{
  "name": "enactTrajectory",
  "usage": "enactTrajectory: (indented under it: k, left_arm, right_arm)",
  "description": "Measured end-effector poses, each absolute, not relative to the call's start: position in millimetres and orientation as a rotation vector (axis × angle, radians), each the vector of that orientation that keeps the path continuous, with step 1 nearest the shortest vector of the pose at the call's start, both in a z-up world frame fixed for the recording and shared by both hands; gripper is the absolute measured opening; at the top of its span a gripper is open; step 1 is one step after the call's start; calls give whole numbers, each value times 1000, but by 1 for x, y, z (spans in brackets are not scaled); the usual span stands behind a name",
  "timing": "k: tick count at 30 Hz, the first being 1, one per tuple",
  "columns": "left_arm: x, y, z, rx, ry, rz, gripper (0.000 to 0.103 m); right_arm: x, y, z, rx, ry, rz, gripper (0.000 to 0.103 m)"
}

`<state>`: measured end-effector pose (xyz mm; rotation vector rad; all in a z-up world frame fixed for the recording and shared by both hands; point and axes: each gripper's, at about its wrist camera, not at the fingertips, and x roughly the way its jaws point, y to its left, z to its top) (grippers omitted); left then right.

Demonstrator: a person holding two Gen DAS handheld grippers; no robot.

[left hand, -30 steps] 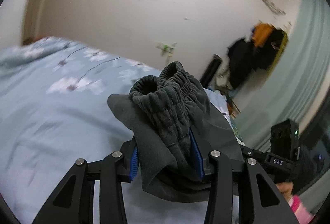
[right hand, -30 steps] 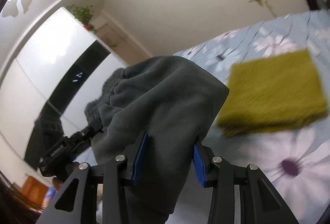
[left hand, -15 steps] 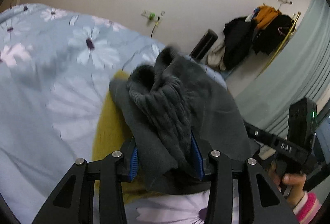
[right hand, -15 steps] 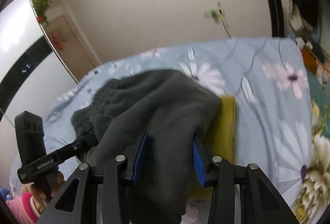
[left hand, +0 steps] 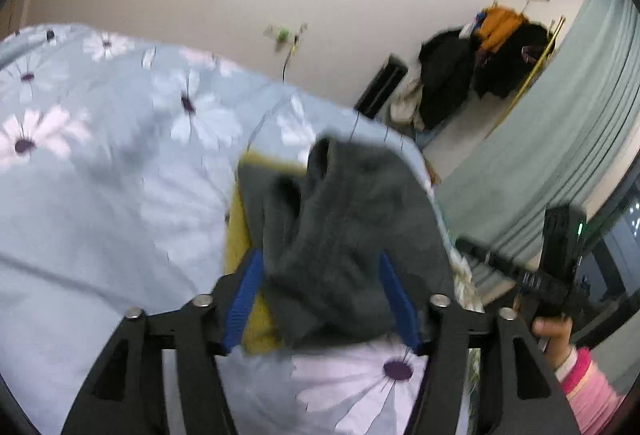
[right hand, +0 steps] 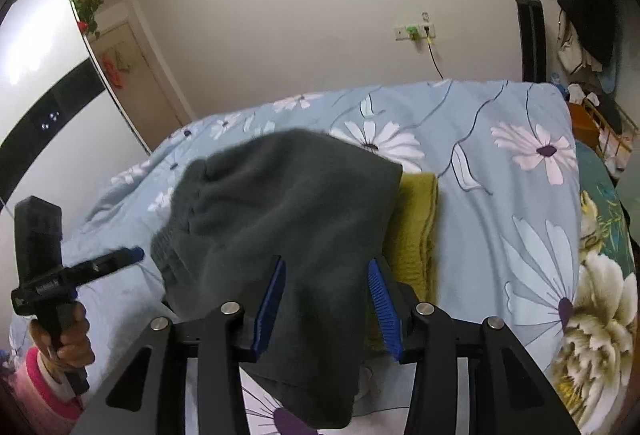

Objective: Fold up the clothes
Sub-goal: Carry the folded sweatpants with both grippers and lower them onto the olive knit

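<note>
Left wrist view shows the grey trousers [left hand: 344, 235], folded into a thick bundle, lying between the blue pads of the left claw [left hand: 320, 299], whose jaws look slightly spread around the cloth, though blur hides whether the pads still touch it. In the right wrist view the right claw [right hand: 326, 299] is closed on the other end of the trousers [right hand: 288, 219]. The bundle sits over a folded yellow garment [right hand: 416, 219] on the bed [right hand: 500, 195] with its flowered blue cover.
</note>
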<state>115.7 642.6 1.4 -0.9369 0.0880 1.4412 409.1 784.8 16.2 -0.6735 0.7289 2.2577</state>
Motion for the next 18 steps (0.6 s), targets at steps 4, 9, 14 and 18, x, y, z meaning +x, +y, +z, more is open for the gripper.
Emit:
enactTrajectory:
  k: [4, 9, 14, 18]
  left_arm:
    - [116, 693, 6, -974, 148, 1414, 68]
    - [121, 722, -4, -1001, 221, 1450, 28]
    - [125, 706, 10, -961, 153, 1381, 9]
    - [117, 690, 10, -975, 85, 1362, 9]
  right_arm:
    - [391, 786, 9, -704, 756, 2246, 49]
    - [379, 789, 2, -737, 764, 2235, 50]
    - [385, 795, 0, -722, 824, 2224, 50]
    - [386, 795, -2, -702, 840, 2230, 50]
